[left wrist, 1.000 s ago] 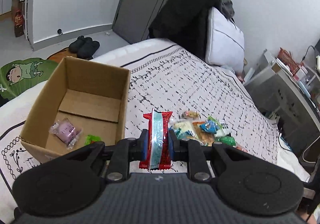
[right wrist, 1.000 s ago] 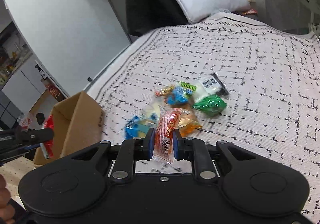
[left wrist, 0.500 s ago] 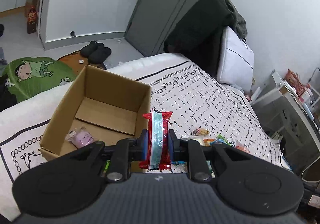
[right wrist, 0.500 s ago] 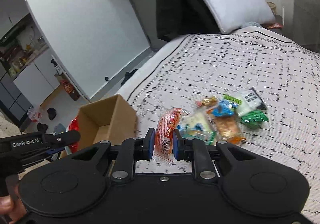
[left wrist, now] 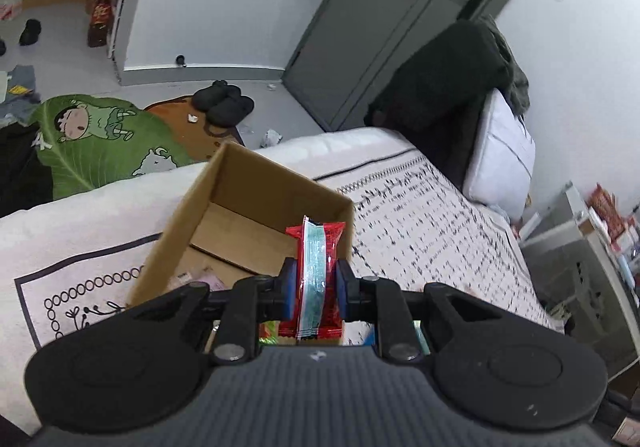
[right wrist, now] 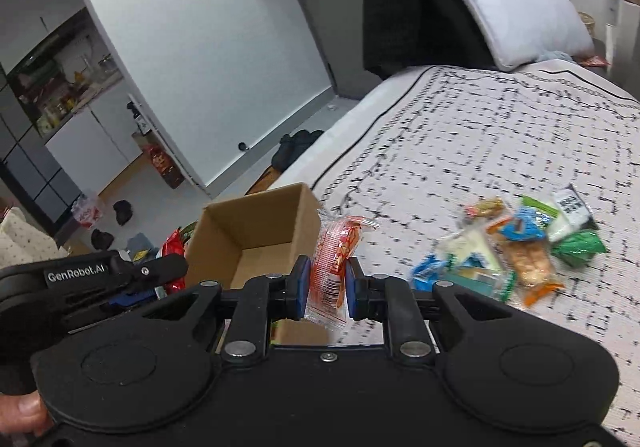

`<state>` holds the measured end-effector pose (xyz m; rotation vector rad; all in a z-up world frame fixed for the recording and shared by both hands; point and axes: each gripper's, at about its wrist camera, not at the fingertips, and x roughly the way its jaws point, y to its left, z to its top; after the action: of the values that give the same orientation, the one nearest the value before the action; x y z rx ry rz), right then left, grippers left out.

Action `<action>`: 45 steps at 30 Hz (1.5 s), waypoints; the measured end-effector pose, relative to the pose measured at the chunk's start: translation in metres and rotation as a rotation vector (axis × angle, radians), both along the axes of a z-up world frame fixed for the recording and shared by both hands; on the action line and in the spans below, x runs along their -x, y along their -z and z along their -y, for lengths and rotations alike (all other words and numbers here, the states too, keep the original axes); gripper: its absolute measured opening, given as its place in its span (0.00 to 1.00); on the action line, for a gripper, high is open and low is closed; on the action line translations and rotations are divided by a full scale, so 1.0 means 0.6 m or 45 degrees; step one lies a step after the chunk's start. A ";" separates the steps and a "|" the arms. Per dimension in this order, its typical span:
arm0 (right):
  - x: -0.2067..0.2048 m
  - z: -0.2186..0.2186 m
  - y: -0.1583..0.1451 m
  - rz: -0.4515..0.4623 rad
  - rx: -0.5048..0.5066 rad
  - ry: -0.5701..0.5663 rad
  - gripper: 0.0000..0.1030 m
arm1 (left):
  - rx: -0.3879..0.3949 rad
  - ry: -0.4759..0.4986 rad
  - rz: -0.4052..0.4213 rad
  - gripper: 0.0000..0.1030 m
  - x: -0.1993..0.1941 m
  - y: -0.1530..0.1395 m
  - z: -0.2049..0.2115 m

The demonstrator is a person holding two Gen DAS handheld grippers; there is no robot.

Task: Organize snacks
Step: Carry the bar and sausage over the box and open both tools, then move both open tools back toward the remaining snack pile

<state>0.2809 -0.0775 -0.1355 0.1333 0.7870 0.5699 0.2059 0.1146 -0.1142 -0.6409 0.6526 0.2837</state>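
We are gripping a red-and-teal snack packet upright in our left tongs, holding it over the open cardboard box resting on the bed. Our right tongs are clamping an orange-and-white packet just beside that box, while the remaining snack pile is lying on the bedspread to the right.

Soft daylight, fisheye warp, motion blur

Box on bed, snack pile to its right
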 end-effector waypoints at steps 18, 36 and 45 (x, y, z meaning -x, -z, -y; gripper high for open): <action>-0.013 -0.112 0.014 -0.020 -0.044 -0.138 0.18 | 0.080 -0.135 -0.037 0.20 -0.003 0.032 -0.065; -0.027 0.021 0.008 0.001 -0.005 0.025 0.56 | 0.021 -0.024 -0.048 0.80 -0.023 0.025 -0.019; -0.032 0.116 0.010 0.014 0.009 0.116 0.64 | -0.104 0.066 -0.020 0.82 -0.034 0.007 0.039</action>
<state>0.3001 -0.1470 -0.1417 0.1586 0.7686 0.4808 0.2262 0.0912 -0.1185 -0.5432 0.6681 0.2664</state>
